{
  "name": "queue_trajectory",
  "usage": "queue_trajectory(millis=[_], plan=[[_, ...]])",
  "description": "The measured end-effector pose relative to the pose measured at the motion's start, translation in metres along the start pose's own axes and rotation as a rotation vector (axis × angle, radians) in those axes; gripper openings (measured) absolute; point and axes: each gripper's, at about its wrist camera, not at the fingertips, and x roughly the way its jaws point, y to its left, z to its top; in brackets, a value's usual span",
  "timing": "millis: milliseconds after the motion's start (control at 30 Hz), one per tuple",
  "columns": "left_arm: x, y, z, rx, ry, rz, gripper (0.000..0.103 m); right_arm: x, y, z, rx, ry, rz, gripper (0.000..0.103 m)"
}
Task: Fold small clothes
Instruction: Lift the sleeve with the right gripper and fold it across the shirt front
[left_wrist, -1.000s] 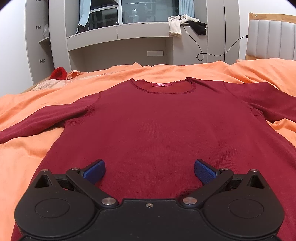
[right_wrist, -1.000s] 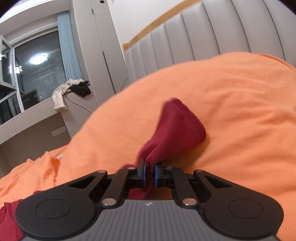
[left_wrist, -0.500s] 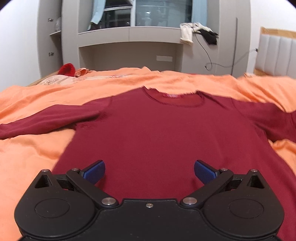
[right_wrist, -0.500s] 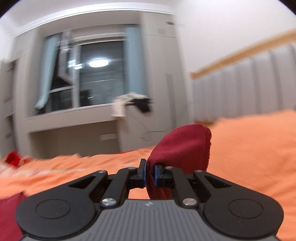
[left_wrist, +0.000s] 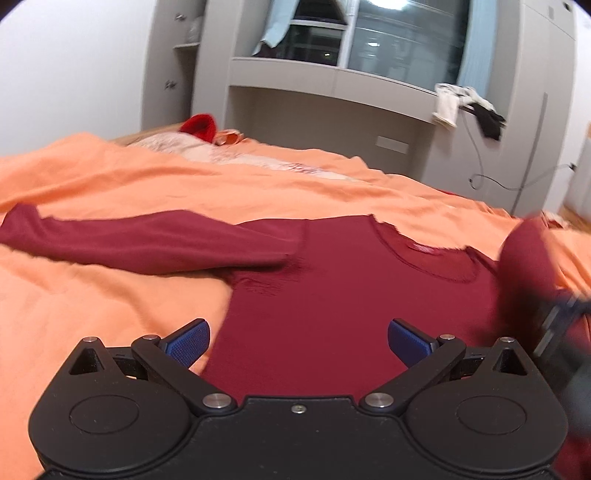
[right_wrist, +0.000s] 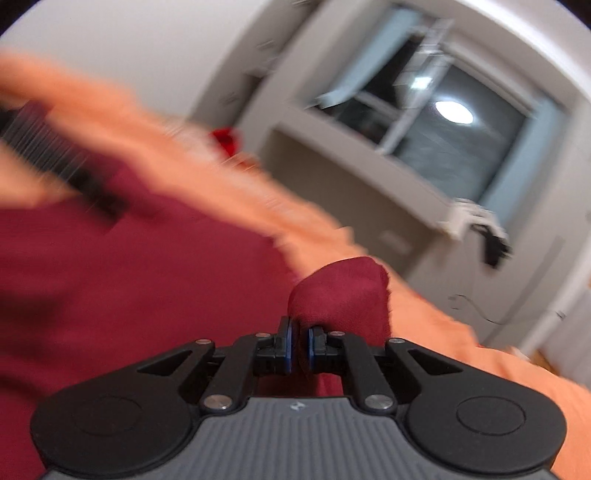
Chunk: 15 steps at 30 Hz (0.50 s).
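Orange bedspread (left_wrist: 110, 295) underneath, maroon long-sleeved top (left_wrist: 332, 295) spread flat, far sleeve outstretched left. Right gripper (right_wrist: 299, 349), clamped on right sleeve cuff (right_wrist: 340, 291), now swung over torso: sleeve fold underway. Left gripper (left_wrist: 298, 338) apart, hovering near hem.

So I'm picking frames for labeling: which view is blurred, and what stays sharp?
Right wrist view: heavy motion smear over the orange bedspread and window; only the right gripper, shut on the dark red sleeve, is crisp. Left wrist view: mostly sharp, open left gripper over the shirt; right edge blurred.
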Motion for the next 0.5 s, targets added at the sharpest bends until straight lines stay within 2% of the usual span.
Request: queue_trajectory(millis=[67,200,500], plan=[[0.002,0.007,0.003,-0.026,0.009,0.006,0.102,0.003,0.015,-0.004,-0.078,0.011,0.01,0.009],[0.005,0.015,0.005,-0.06,0.034,-0.002,0.102,0.001,0.028,-0.005,-0.18,-0.019,0.005,0.009],[0.008,0.017,0.006,-0.075,0.06,-0.009,0.102,0.002,0.03,-0.001,-0.177,-0.046,0.1,0.019]])
